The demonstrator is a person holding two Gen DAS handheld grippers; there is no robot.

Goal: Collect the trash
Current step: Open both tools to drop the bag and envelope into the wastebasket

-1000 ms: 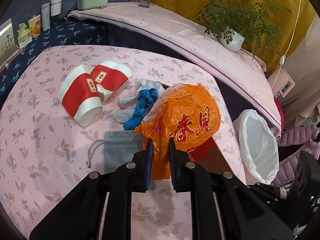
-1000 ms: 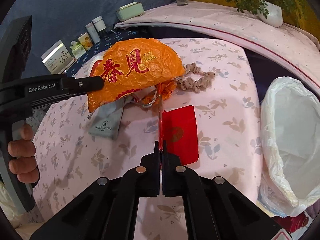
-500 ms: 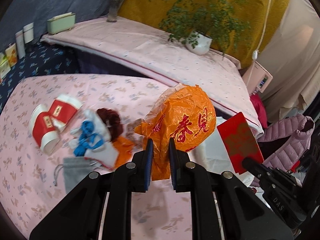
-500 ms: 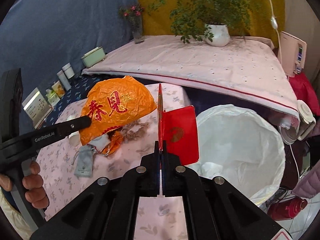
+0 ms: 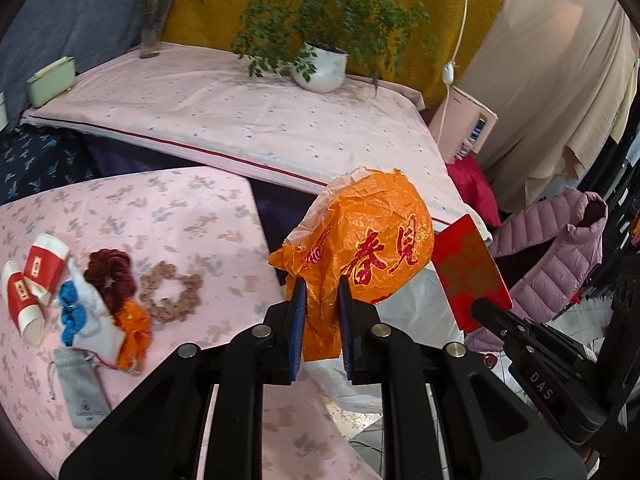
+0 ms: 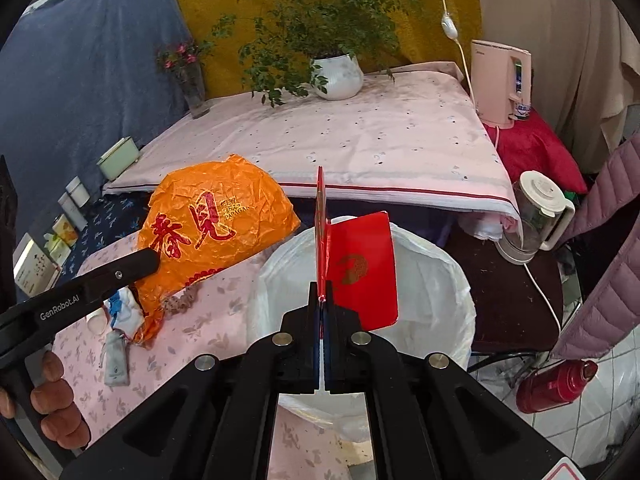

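My left gripper is shut on a crumpled orange plastic bag with red characters, held in the air past the table's right edge; the bag also shows in the right wrist view. My right gripper is shut on a folded red envelope and holds it over the white bag-lined trash bin. The envelope and part of the bin show in the left wrist view.
On the pink floral table lie two red-and-white paper cups, scrunchies, a blue-and-white cloth, an orange scrap and a grey pouch. A potted plant, a blender jug and a red flask stand around.
Both grippers have lifted their loads off the table and swung right. The red envelope now hangs over the trash bin, and the orange bag is beside it past the table edge.
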